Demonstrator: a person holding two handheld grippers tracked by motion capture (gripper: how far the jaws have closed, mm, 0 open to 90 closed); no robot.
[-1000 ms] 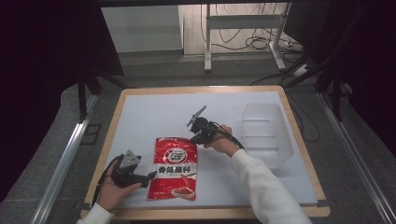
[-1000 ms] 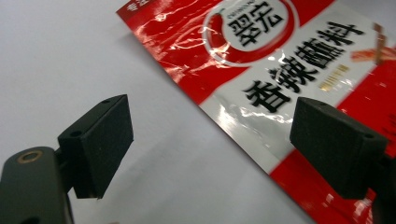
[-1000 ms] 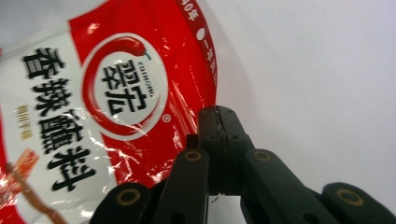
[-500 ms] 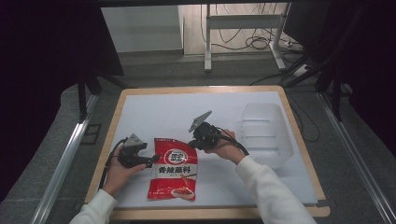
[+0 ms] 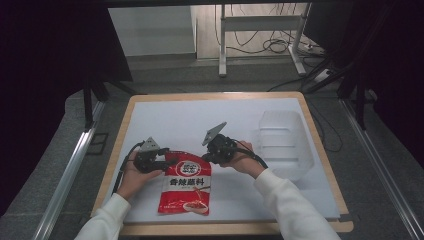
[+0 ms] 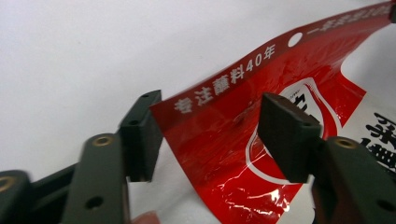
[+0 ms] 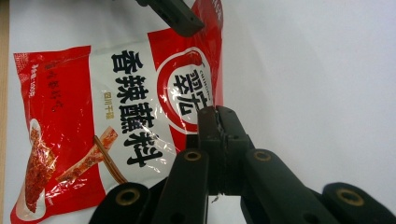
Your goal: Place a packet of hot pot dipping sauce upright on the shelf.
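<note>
Your left tool (image 5: 167, 159) has slid to the red pouch (image 5: 186, 189), jaws closing around its top corner without pressing, while your right tool (image 5: 206, 158) pinches the other corner, pouch lengthwise toward you.

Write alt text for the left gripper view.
A red snack packet with white Chinese lettering lies on a white table, its top corner raised between the two black jaws of the left gripper. The jaws have just been closing around that corner, but a gap still shows on each side.
</note>
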